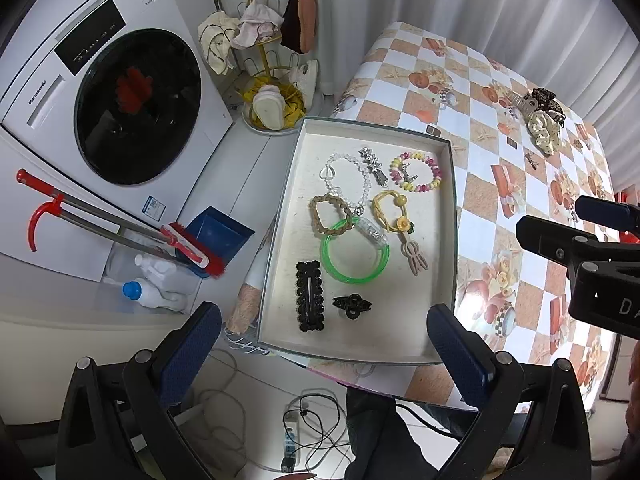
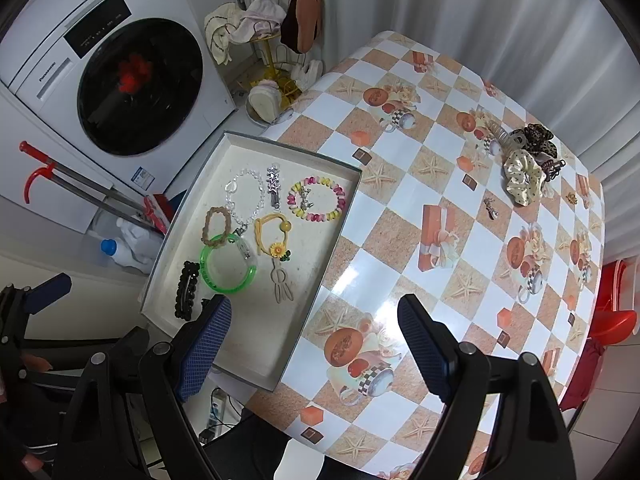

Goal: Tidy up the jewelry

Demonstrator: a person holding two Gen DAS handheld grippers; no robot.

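Note:
A shallow grey tray (image 1: 454, 216) (image 2: 248, 376) with a pale lining lies at the table's left edge. It holds a green bangle (image 1: 352, 278) (image 2: 224, 288), a pastel bead bracelet (image 1: 438, 174) (image 2: 340, 200), a yellow sunflower cord (image 1: 402, 224) (image 2: 276, 249), a clear bead bracelet (image 1: 344, 158) and a black hair clip (image 1: 309, 296) (image 2: 187, 296). A pile of scrunchies and claw clips (image 1: 540, 120) (image 2: 524, 176) sits at the table's far right, a small charm (image 2: 491, 208) beside it. My left gripper (image 1: 324, 354) hangs open above the tray's near edge. My right gripper (image 2: 318, 346) hangs open and empty over the tablecloth.
The checked tablecloth (image 2: 400, 208) covers the table. A washing machine (image 1: 120, 100) stands at the left, with a gold rack of slippers (image 1: 276, 92), a broom and blue dustpan (image 1: 216, 236) and bottles on the floor. Cables and a power strip (image 1: 292, 436) lie below. A red stool (image 2: 612, 320) stands at the right.

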